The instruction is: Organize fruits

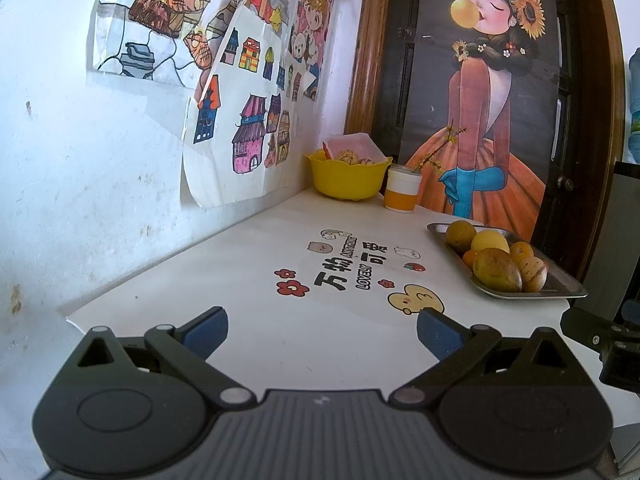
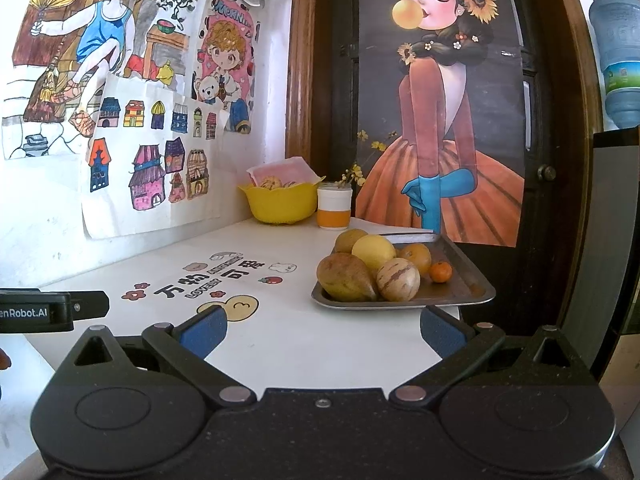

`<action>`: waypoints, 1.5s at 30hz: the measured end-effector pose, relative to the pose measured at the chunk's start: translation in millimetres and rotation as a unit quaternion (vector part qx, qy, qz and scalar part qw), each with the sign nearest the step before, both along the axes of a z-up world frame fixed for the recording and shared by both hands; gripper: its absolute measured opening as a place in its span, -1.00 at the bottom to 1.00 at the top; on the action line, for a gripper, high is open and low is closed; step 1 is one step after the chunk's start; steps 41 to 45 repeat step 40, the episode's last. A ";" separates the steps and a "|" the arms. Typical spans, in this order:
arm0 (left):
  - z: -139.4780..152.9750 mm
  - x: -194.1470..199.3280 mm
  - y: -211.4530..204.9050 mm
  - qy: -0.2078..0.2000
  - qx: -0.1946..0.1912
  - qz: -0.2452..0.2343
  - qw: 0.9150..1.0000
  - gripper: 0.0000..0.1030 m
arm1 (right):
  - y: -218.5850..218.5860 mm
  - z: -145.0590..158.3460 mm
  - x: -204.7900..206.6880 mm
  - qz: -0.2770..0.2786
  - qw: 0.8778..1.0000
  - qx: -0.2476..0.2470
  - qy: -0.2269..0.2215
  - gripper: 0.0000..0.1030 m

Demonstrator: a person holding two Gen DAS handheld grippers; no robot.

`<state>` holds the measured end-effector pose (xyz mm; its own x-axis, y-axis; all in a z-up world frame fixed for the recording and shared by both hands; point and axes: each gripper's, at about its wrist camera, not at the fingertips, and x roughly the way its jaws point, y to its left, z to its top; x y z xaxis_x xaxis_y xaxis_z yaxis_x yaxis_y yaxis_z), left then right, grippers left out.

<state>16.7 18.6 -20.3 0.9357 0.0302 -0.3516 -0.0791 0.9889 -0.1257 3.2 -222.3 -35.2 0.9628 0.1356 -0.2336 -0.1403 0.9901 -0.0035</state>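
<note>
Plainly, tabletop [image 1: 304, 344] print reads "LOVELY"; hand-held gripper [image 2: 24, 312] "enRobot.AI".

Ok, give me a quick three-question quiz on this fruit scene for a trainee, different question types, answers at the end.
1. True or false: the left gripper holds a fruit.
2. Which fruit on the metal tray is smallest? A) tangerine B) striped melon C) yellow lemon
3. Fill in: the orange-banded cup stands beside the yellow ____.

Key: 1 false, both grippers are open and empty; 2 A; 3 bowl.
</note>
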 end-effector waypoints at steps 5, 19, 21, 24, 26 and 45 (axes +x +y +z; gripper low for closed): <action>0.2 0.1 -0.1 0.000 0.000 0.000 1.000 0.99 | 0.3 0.6 0.1 0.000 1.000 0.000 -0.001 0.99; -0.3 -0.9 -2.2 0.011 -0.009 0.002 1.000 0.99 | 1.7 -1.3 -2.6 0.004 1.000 -0.002 0.000 0.99; -0.3 -1.4 -3.6 0.012 -0.006 -0.001 1.000 0.99 | 2.3 -1.6 -3.2 0.004 1.000 -0.003 0.000 0.99; 0.4 -2.7 -4.4 0.009 -0.008 -0.005 1.000 0.99 | 2.2 -2.1 -3.6 0.005 1.000 -0.003 0.001 0.99; 0.6 -3.1 -5.0 0.007 -0.005 -0.002 1.000 0.99 | 1.2 -1.7 -2.6 0.006 1.000 -0.003 0.001 0.99; 0.3 -2.7 -4.3 0.009 0.000 0.003 1.000 0.99 | 0.7 -2.7 -2.9 0.009 1.000 -0.005 0.003 0.99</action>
